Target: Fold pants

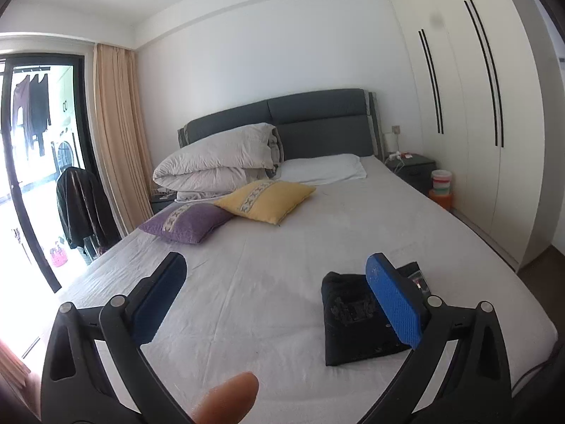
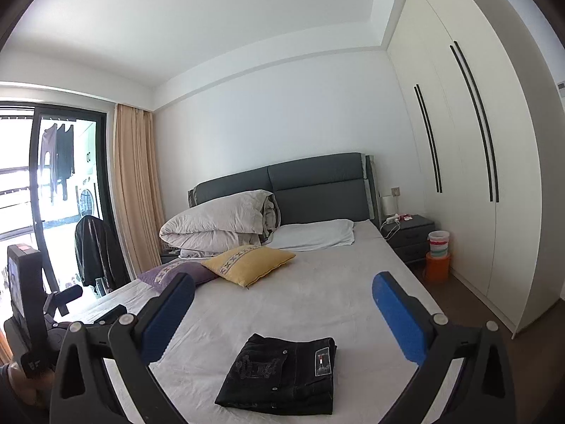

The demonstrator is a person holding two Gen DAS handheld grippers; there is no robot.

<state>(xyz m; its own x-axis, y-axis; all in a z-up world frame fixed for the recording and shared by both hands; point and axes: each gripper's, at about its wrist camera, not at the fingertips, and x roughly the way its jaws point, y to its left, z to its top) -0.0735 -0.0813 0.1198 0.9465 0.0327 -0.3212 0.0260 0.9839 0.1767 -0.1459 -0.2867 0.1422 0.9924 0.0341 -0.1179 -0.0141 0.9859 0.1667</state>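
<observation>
The black pants lie folded into a compact rectangle on the grey bed sheet, back pocket and label patch facing up. In the left wrist view the pants sit at the lower right, partly behind the right blue finger. My left gripper is open and empty, held above the bed to the left of the pants. My right gripper is open and empty, raised above and behind the pants. The left gripper's body also shows in the right wrist view at the far left.
A yellow cushion and a purple cushion lie mid-bed, with a folded duvet and a white pillow by the dark headboard. A wardrobe lines the right wall. A nightstand and buckets stand right of the bed.
</observation>
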